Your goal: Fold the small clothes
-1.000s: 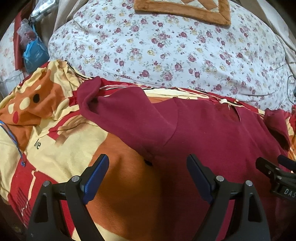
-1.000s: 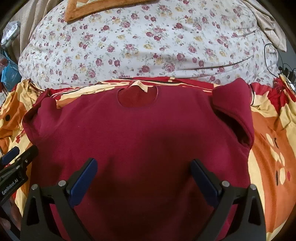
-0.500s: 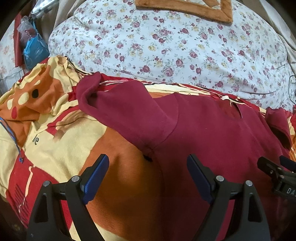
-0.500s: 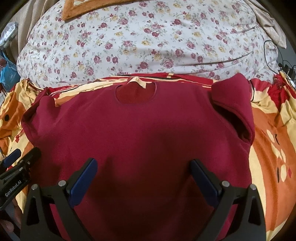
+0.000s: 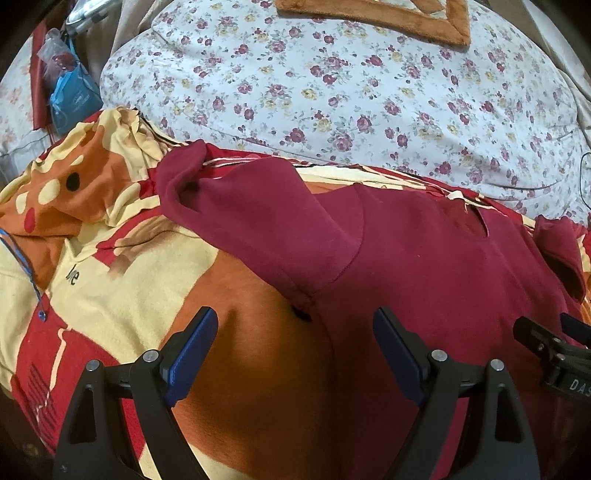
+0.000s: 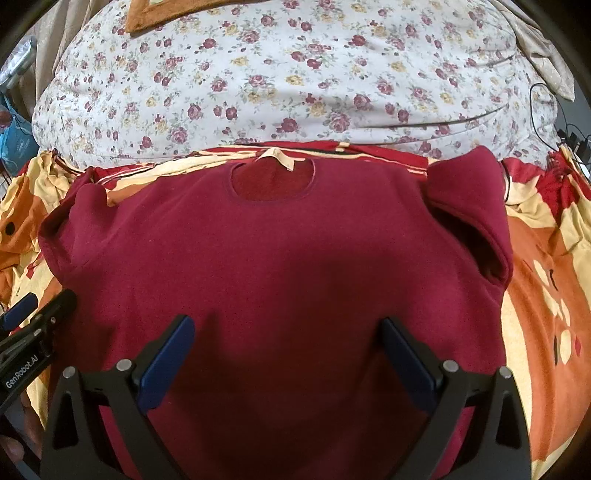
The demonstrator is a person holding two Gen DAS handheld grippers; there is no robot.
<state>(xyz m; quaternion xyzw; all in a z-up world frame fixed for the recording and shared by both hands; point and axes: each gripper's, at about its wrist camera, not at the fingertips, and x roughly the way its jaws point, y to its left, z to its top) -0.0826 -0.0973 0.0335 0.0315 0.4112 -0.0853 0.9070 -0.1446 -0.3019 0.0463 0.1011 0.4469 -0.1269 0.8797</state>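
A dark red short-sleeved shirt (image 6: pixel 288 266) lies spread flat on a bed, neck hole (image 6: pixel 273 181) at the far side. In the left wrist view the shirt (image 5: pixel 443 277) fills the right half, its left sleeve (image 5: pixel 258 221) stretched out to the left. My left gripper (image 5: pixel 295 354) is open and empty above the shirt's left side edge, below the armpit. My right gripper (image 6: pixel 288 354) is open and empty above the middle of the shirt's body. Each gripper's tip shows at the edge of the other's view.
The shirt rests on a red, orange and cream patterned blanket (image 5: pixel 110 280). Behind it lies a large white floral quilt (image 6: pixel 295 81) with an orange-edged cushion (image 5: pixel 388 18) on top. A blue bag (image 5: pixel 74 96) sits at the far left. Cables (image 6: pixel 546 107) hang at the far right.
Both grippers have drawn slightly back and down, so the shirt sits a little higher in both views. Both stay open. The shirt has not moved.
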